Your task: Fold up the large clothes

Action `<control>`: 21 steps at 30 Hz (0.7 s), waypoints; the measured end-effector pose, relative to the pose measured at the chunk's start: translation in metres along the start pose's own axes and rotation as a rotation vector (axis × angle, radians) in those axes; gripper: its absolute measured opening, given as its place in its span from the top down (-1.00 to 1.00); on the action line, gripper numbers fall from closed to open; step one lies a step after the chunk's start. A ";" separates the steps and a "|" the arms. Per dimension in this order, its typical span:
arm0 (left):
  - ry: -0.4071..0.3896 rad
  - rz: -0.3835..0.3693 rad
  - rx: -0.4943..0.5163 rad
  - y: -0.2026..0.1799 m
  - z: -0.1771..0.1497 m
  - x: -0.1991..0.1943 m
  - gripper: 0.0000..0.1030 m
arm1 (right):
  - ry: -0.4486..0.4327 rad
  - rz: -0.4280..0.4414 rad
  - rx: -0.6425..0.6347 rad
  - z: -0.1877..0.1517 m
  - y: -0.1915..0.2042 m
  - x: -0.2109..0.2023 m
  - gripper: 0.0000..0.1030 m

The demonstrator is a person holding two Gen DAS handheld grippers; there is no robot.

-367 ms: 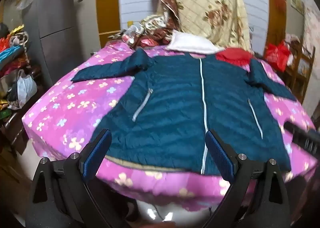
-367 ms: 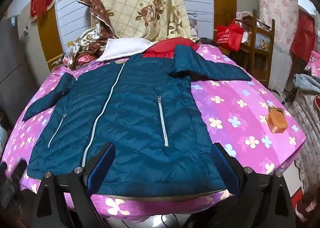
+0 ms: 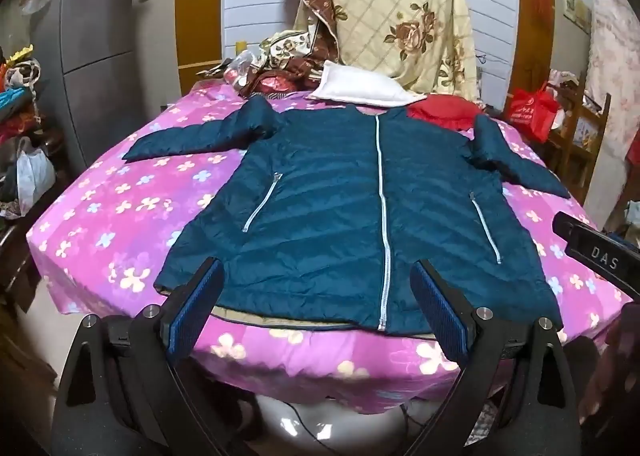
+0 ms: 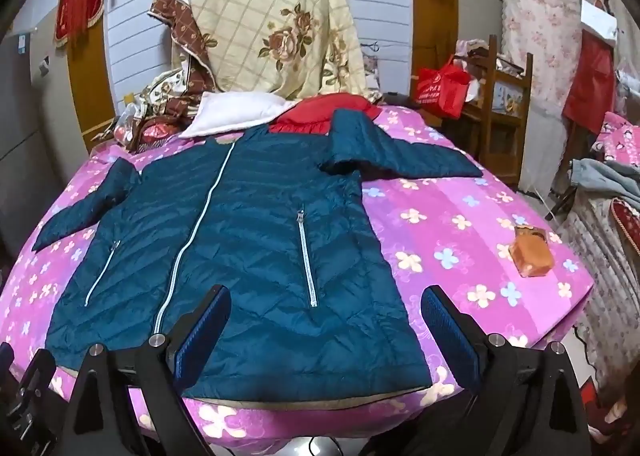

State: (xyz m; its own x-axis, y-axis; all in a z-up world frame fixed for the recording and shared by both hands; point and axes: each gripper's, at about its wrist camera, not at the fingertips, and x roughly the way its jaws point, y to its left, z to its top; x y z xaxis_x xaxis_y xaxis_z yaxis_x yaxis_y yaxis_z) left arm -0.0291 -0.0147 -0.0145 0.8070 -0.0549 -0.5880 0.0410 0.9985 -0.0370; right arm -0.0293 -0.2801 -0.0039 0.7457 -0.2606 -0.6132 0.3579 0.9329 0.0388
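A dark teal quilted jacket (image 3: 340,208) lies flat and face up on the pink flowered bed (image 3: 120,216), zipped, with both sleeves spread out to the sides. It also shows in the right wrist view (image 4: 248,256). My left gripper (image 3: 316,308) is open and empty, hovering just in front of the jacket's hem near the bed's front edge. My right gripper (image 4: 326,340) is open and empty, over the hem's right part. Part of the right gripper shows at the right edge of the left wrist view (image 3: 592,252).
A white pillow (image 3: 364,90), a red garment (image 3: 440,112) and piled floral quilts (image 3: 392,16) sit at the bed's far end. A small orange pouch (image 4: 532,250) lies on the bed at the right. A grey fridge (image 3: 92,56) stands left; a wooden chair (image 4: 504,112) with a red bag stands right.
Both grippers have shifted slightly; the left wrist view now looks at the jacket more squarely, with the zipper near the middle. The jacket has not moved.
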 end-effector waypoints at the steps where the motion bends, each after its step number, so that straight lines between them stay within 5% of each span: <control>1: 0.001 0.001 0.002 -0.001 0.000 0.000 -0.84 | -0.013 0.004 0.007 -0.001 0.006 -0.002 -0.84; 6: 0.014 -0.013 -0.003 -0.002 -0.002 0.005 -0.84 | -0.063 -0.033 0.060 0.001 0.001 -0.005 -0.84; 14: -0.021 -0.051 0.026 -0.003 0.003 -0.004 -0.84 | 0.032 -0.003 0.029 -0.006 0.008 0.011 -0.84; 21: -0.061 0.033 0.012 0.006 0.011 -0.010 -0.84 | 0.015 0.009 -0.028 -0.014 0.022 0.006 -0.84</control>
State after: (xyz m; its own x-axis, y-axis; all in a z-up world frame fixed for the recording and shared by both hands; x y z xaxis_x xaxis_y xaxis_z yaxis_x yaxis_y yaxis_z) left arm -0.0303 -0.0079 0.0005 0.8423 -0.0214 -0.5386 0.0204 0.9998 -0.0078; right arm -0.0249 -0.2577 -0.0178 0.7405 -0.2487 -0.6244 0.3353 0.9419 0.0225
